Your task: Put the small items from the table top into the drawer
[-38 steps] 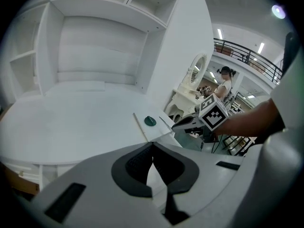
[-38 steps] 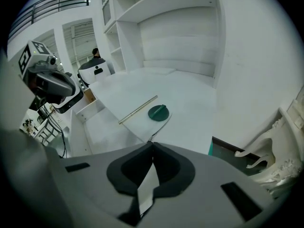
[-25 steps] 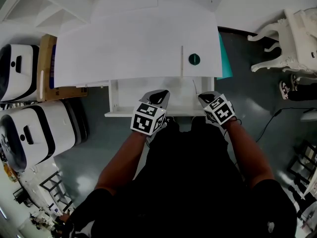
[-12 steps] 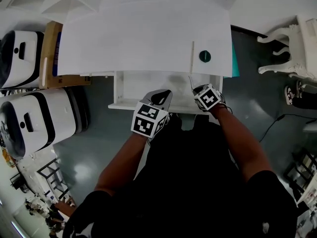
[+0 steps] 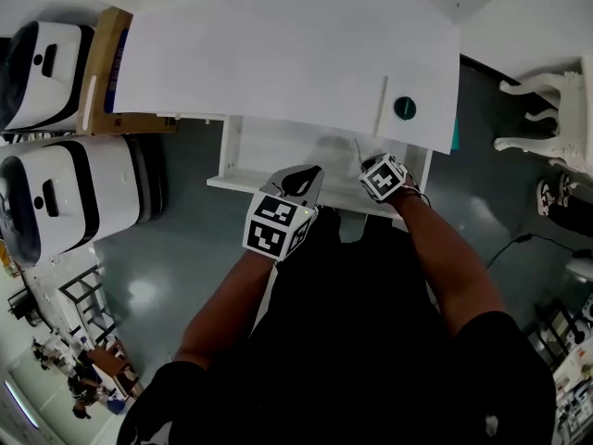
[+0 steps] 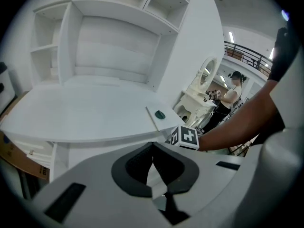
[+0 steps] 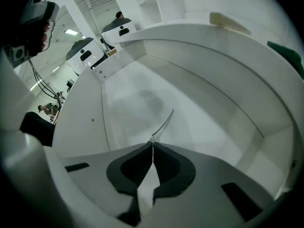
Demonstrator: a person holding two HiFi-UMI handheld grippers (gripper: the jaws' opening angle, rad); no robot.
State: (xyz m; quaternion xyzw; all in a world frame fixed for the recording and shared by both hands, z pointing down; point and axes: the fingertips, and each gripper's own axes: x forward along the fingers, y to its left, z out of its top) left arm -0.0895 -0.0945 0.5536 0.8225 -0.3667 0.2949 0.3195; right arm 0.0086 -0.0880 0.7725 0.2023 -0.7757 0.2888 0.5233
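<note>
Below the white surface (image 5: 278, 63), the open drawer (image 5: 278, 151) sits under the right claw (image 7: 153, 144), clenched on a thin sliver (image 7: 164, 122); the left claw (image 6: 153, 145) alongside is clenched empty. Drop-off seems in hand: release next, then the stick (image 5: 381, 105) and green disc (image 5: 404, 108) ahead.

The back of the drawer (image 5: 278, 151) was hidden under the surface (image 5: 278, 54), and its front edge was partly covered by the left tool (image 5: 298, 182). The thin strip (image 7: 164, 121) clamped in the right tool (image 7: 152, 144) was too slight to be identified. The green item (image 7: 286, 55) was cut off at the right gripper view's edge.
</note>
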